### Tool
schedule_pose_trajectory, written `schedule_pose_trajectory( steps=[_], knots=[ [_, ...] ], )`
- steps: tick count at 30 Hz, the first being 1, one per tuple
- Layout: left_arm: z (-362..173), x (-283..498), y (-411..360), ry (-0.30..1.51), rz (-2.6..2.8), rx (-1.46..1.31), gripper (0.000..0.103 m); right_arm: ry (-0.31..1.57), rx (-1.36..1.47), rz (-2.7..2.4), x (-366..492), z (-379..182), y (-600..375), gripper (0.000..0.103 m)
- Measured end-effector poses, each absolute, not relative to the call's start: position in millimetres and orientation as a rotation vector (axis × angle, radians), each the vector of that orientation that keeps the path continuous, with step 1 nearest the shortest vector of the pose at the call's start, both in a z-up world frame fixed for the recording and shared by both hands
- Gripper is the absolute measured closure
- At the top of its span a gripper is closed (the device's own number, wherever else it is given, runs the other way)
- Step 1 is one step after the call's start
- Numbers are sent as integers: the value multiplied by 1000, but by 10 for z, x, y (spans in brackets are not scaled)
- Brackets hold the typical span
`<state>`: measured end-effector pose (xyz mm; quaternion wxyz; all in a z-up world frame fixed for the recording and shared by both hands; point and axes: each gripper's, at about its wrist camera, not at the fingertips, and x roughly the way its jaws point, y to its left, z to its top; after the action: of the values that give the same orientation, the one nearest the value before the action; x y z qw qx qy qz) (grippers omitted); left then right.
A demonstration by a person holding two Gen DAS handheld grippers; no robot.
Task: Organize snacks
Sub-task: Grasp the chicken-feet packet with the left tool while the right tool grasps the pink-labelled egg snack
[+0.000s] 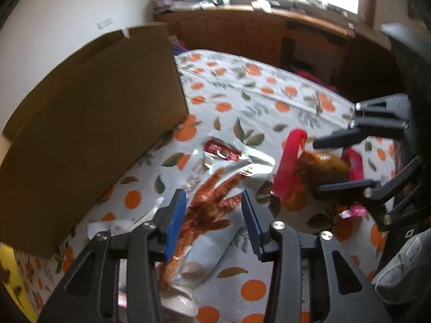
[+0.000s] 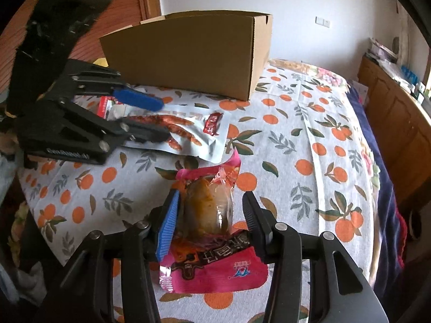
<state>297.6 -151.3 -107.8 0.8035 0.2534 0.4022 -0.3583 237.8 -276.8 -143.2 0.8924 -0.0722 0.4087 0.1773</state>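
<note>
Left hand-held gripper spread over silver chicken-feet pouch, right hand-held gripper spread around pink snack pack, both near the cardboard box: you're mid-pickup; close, then lift into box.

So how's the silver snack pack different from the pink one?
The silver pack is large, flat and opaque, printed with chicken feet; the pink pack is smaller, bulging, with a clear window showing brownish food. The silver one lies nearer the box. Both lie on the orange-print cloth between gripper fingers.
</note>
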Motion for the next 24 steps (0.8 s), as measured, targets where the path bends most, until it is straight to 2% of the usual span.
schedule_pose_trajectory(
  steps=[4,6,7,8,19,24],
  knots=[
    [-1126,2974,-1596,868,-784,586,52,844,-130,378,2407,-1461,-2763,55],
    [-1134,2975,-1611,877,-791,591,46,842,-119,382,2405,-1476,-2773,54],
    [-1156,2983,-1625,891,-789,604,38,841,-117,384,2402,-1473,-2771,54],
    [-1162,2988,-1630,887,-788,608,35,840,-117,385,2401,-1473,-2771,54],
    [-1159,3125,-1573,903,-791,557,27,835,-99,392,2397,-1498,-2789,53],
    [-1169,3122,-1550,898,-777,537,28,828,-103,390,2384,-1509,-2767,52]
  ],
)
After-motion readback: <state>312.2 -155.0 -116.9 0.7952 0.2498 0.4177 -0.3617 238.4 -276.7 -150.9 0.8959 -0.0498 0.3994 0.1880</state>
